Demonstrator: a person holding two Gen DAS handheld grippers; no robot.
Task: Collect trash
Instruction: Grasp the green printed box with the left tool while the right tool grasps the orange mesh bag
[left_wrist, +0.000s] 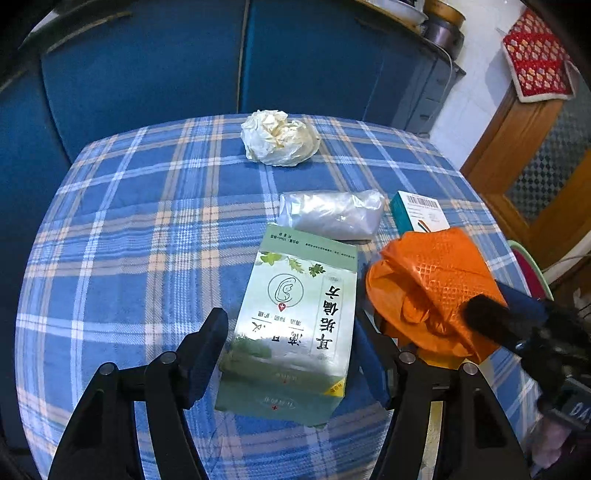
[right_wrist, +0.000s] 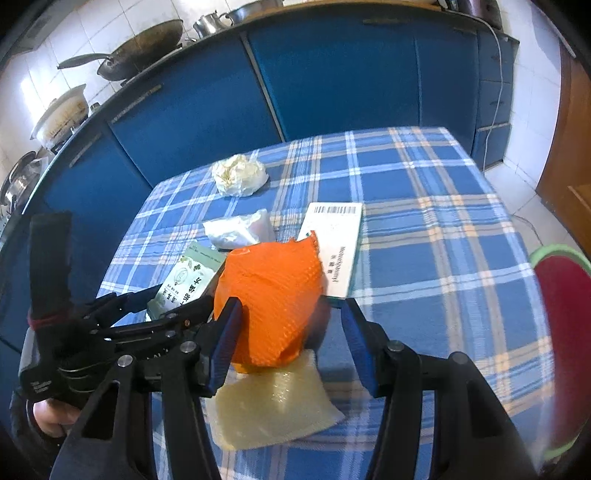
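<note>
A pale green carton (left_wrist: 295, 325) lies on the plaid tablecloth (left_wrist: 129, 240) between the fingers of my left gripper (left_wrist: 290, 321). The gripper stands open, with a small gap at each pad. Right of the carton sits a crumpled orange bag (right_wrist: 273, 302). My right gripper (right_wrist: 291, 304) is open around it; its left pad touches the bag and its right pad is apart. A yellowish translucent sheet (right_wrist: 273, 402) lies under the bag. Farther back are a rolled clear plastic bag (left_wrist: 332, 214), a crumpled white wad (left_wrist: 279, 138) and a barcoded white box (right_wrist: 332, 243).
Blue cabinets (right_wrist: 332, 74) stand behind the table, with a wok (right_wrist: 140, 55) and pots on the counter. A red stool with a green rim (right_wrist: 565, 314) is at the table's right edge, and a wooden door (left_wrist: 535, 177) is further right. A hand (right_wrist: 51, 417) holds the left gripper's handle.
</note>
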